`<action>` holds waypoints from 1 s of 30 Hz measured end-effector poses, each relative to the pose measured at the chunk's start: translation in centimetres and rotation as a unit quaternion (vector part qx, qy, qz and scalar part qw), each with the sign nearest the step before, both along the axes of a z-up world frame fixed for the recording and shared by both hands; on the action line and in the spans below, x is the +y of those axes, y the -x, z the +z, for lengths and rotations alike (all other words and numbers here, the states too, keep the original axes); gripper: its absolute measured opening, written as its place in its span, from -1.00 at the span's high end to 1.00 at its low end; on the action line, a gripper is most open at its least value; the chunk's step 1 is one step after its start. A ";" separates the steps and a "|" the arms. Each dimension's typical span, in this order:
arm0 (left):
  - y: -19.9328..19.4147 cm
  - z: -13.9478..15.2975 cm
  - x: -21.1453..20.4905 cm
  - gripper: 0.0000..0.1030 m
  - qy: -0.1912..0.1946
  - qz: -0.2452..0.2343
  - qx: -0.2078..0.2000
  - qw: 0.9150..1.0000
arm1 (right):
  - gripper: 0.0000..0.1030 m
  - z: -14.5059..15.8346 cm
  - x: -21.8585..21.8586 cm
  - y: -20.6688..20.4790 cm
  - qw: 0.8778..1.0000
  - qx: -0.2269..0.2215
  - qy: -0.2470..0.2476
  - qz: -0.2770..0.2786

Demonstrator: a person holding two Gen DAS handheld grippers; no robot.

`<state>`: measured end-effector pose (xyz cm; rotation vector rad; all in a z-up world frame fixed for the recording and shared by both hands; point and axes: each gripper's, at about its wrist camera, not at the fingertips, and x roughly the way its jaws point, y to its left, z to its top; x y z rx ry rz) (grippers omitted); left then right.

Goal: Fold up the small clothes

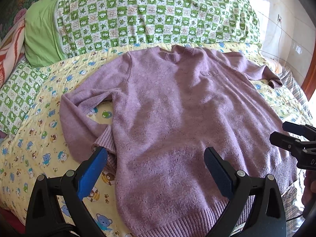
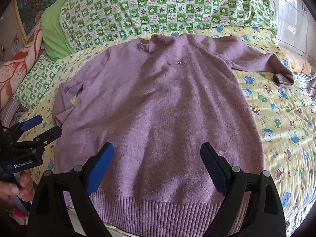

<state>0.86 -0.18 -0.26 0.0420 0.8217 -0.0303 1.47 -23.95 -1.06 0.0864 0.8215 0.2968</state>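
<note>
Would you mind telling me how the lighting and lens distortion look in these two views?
Left wrist view: sunlight enters from the right, the wall is overexposed, and soft shadows cross the purple sweater. Right wrist view: the yellow bedsheet is brightly sunlit at right. Both are sharp, with fisheye bending and dark vignetted corners.

This is a bedroom in a home. A bed (image 2: 276, 118) fills most of the room, and its yellow cover has little bears on it. A big green and white quilt (image 1: 148, 13) lies bunched near the top. A flowery blanket (image 2: 21, 63) sits on one side. A picture (image 2: 31, 2) hangs on the wall, and a wire hangs from a wall plug (image 1: 279, 18).
</note>
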 end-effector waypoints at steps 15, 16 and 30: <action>-1.0 -0.5 0.2 -0.92 -0.002 0.001 0.023 1.000 | -0.74 -0.1 -0.1 -0.4 1.000 0.027 0.013 0.000; -1.2 -0.6 0.2 -0.92 -0.001 0.002 0.027 1.000 | -0.74 -0.1 -0.2 -0.5 1.000 0.027 0.014 0.000; -3.6 -1.4 -0.8 -0.92 -0.003 0.008 0.060 0.998 | -0.74 -0.5 -2.4 -2.7 0.999 0.031 0.025 -0.021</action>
